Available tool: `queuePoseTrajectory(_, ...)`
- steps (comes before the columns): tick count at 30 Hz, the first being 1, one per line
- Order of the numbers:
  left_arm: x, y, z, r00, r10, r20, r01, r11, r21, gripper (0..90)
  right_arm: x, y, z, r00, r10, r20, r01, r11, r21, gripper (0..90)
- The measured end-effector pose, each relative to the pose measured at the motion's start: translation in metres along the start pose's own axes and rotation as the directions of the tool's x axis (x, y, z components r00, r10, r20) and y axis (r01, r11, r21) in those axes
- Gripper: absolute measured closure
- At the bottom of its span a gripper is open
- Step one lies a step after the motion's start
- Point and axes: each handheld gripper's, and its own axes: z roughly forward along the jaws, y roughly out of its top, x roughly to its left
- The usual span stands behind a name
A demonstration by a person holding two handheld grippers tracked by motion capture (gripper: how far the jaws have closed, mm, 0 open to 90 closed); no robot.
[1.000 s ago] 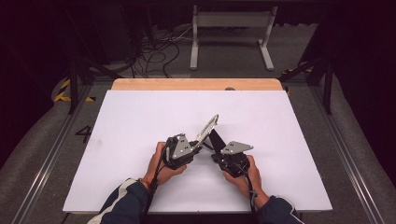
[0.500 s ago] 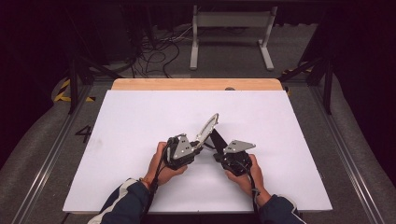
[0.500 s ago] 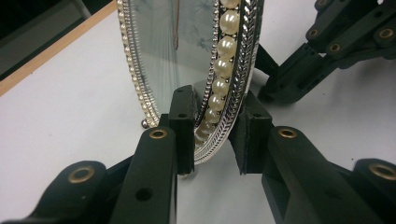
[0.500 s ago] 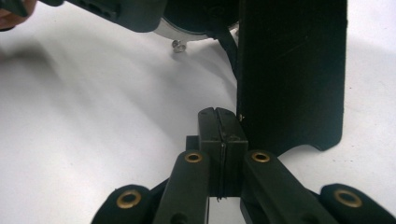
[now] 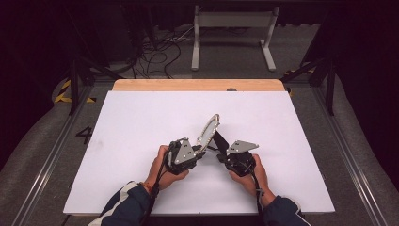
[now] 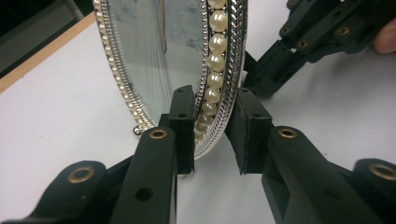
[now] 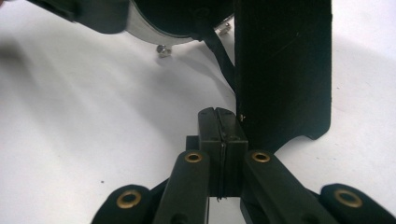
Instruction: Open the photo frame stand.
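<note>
Between the left claw (image 5: 200, 149) and right claw (image 5: 221, 151), an oval pearl-rimmed frame (image 5: 208, 132) and its black back stand (image 7: 282, 70) block passage; white tabletop (image 5: 141, 122) lies open beyond and outside both claws.

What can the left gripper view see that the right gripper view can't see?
Left gripper view: the front of the oval silver frame, with its row of white pearls and its glass, pinched at the rim by the left tongs. Right gripper view: the frame's flat black back stand, with the shut right tongs right beside it, gripping nothing. Both: the white tabletop and the frame's small silver ball foot.
</note>
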Motion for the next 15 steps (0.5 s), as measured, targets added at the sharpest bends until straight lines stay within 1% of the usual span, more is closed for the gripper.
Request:
queuePoseTrajectory(2, -0.0002, -0.0004, 0.0004, 1.0000, -0.003, 0.001, 0.003, 1.0000, -0.002, 73.0, -0.0032, -0.0009, -0.0006, 0.9999, 0.009, -0.007, -0.009, 1.000, -0.001, 90.0)
queuePoseTrajectory(7, 0.0014, -0.0022, 0.0016, 0.9997, -0.018, 0.015, 0.018, 0.9997, -0.015, 72.5, -0.0047, -0.0026, -0.0005, 0.9998, 0.013, -0.013, -0.013, 1.000, 0.005, 90.0)
queuePoseTrajectory(9, 0.0021, -0.0022, 0.0020, 0.9996, -0.019, 0.020, 0.019, 0.9997, -0.017, 72.4, -0.0053, -0.0030, -0.0020, 0.9998, 0.013, -0.015, -0.013, 1.000, 0.006, 90.0)
queuePoseTrajectory(13, 0.0010, -0.0017, 0.0035, 0.9994, -0.027, 0.023, 0.028, 0.9994, -0.018, 71.9, -0.0076, -0.0032, -0.0064, 0.9999, 0.011, 0.001, -0.011, 1.000, 0.007, 90.0)
queuePoseTrajectory(15, 0.0006, -0.0015, 0.0037, 0.9993, -0.030, 0.021, 0.030, 0.9994, -0.017, 71.9, -0.0085, -0.0039, -0.0075, 0.9999, 0.015, 0.001, -0.015, 1.000, 0.003, 90.0)
